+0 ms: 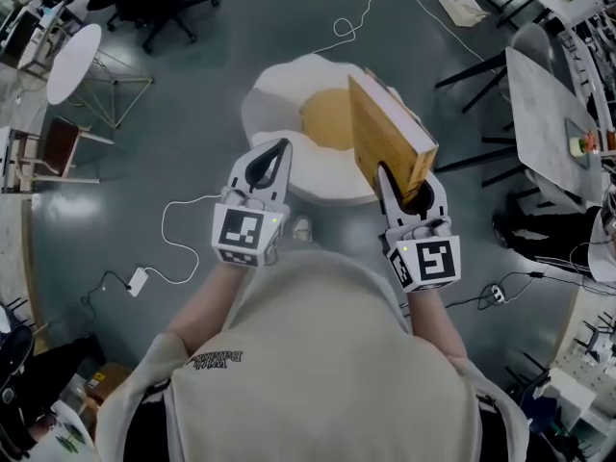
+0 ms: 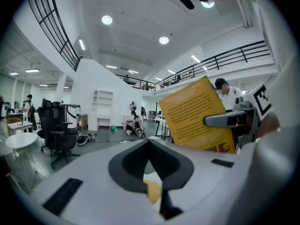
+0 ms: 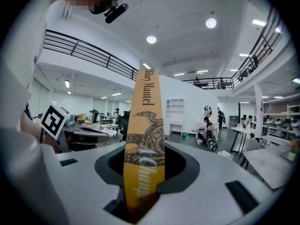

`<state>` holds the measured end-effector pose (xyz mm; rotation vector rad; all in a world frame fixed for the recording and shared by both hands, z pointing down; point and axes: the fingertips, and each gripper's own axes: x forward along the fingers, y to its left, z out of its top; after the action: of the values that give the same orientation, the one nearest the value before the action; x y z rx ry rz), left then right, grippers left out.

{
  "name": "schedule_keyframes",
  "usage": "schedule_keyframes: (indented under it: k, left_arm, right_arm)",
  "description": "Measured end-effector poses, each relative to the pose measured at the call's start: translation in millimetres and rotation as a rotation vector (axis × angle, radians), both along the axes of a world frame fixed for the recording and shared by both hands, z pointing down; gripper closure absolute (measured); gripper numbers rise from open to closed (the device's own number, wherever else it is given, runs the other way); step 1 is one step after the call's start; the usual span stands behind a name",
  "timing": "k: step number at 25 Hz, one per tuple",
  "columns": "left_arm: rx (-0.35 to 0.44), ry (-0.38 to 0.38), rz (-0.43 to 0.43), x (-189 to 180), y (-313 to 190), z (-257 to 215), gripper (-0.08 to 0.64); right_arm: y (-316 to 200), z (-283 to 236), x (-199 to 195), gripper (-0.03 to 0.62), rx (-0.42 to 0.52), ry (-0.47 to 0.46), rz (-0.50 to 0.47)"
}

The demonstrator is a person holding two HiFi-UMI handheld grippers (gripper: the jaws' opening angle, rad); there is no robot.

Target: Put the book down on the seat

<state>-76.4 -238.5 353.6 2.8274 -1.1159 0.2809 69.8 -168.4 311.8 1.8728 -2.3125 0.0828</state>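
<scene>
The book (image 1: 390,133) stands on edge in the clamped right tongs (image 1: 402,183), in the air over the seat's (image 1: 279,99) right edge, not yet laid down, while the left tongs (image 1: 279,154) hang closed and empty.

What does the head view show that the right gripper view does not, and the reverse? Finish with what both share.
Head view only: the white seat with its yellow cushion, and the page edges of the book. Right gripper view only: the book's printed spine between the jaws, ceiling lights, a balcony railing. Both: the right gripper clamped on the book, with the left gripper beside it.
</scene>
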Motion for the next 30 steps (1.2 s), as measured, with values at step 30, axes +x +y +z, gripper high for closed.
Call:
schedule_keyframes:
  k: [30]
  left_arm:
    - [-0.065,-0.068,-0.068,74,-51,40,0.549]
  right_arm:
    - [-84,78,60,0.445,-0.205,0.127,-0.257]
